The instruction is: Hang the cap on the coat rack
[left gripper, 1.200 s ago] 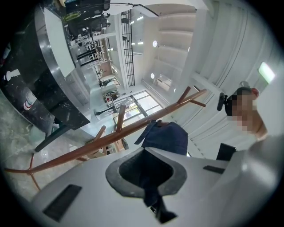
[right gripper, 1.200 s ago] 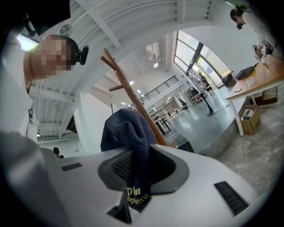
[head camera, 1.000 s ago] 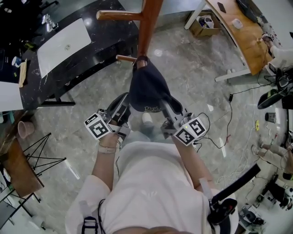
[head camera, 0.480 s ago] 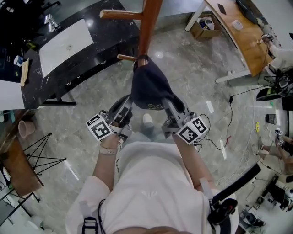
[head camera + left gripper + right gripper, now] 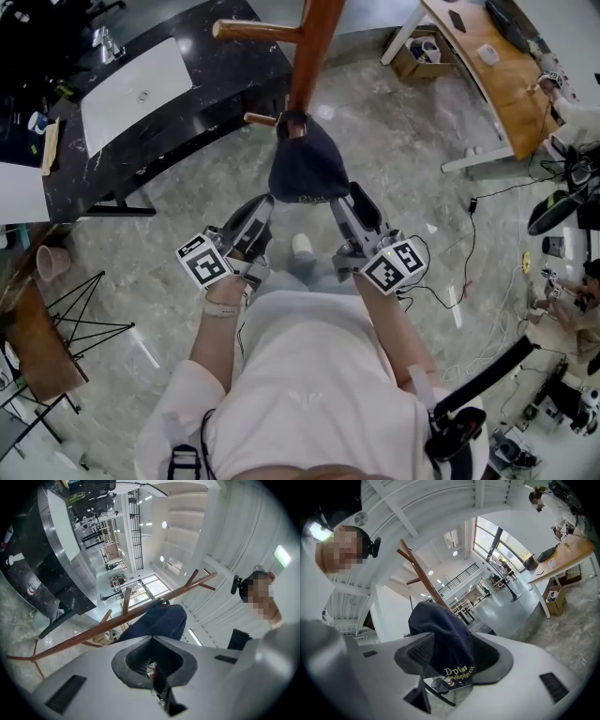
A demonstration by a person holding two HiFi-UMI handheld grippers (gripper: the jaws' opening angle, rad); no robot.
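A dark navy cap with yellow lettering hangs by its back strap from a short peg of the brown wooden coat rack. My right gripper sits just below and to the right of the cap, its jaws opening. In the right gripper view the cap's brim hangs loose between the wide-apart pads of that gripper, which do not press on it. My left gripper is below and left of the cap, open with nothing in it. The cap and rack lie ahead of it.
A black counter with a white inset panel stands at the upper left, close to the rack. A wooden desk and a cardboard box are at the upper right. Cables trail on the floor. A wire stand is at the left.
The right gripper's jaws have spread and let go of the cap's brim. The cap has swung back from the gripper and now hangs straight down under the peg.
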